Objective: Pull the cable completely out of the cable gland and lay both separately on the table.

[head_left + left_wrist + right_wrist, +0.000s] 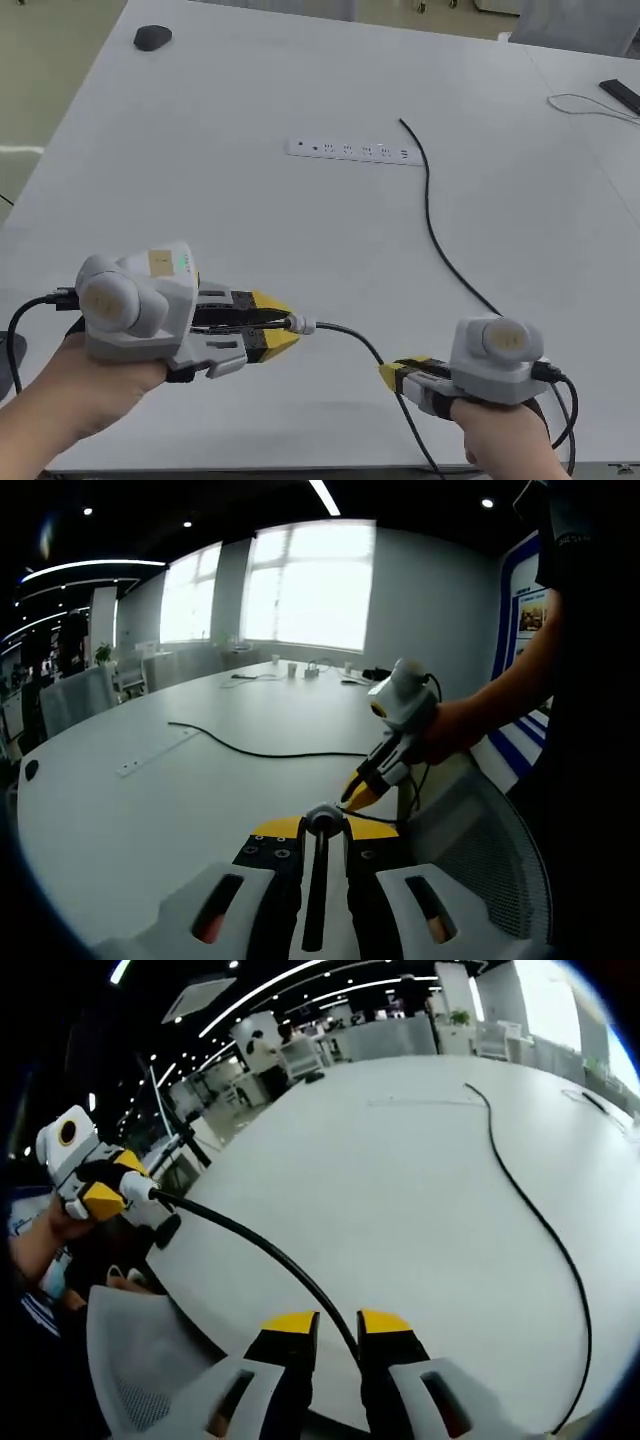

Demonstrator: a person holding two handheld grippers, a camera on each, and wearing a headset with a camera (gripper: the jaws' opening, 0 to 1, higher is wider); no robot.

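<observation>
My left gripper [290,325] is at the front left of the white table [250,220], shut on a small pale cable gland [303,325] that sticks out of its tips. In the left gripper view the gland [322,818] sits between the closed jaws. A black cable [432,225] leaves the gland, runs a short way right into my right gripper [393,375], then curves far across the table. In the right gripper view the cable [300,1275] passes between the yellow jaws of that gripper [338,1322], which grip it. The left gripper [120,1195] shows at the left there.
A white power strip [355,151] lies mid-table near the cable's far end. A black mouse [152,37] sits at the far left corner. A thin white wire [590,105] and a dark object [620,92] lie far right. A grey mesh chair [470,850] stands by the table edge.
</observation>
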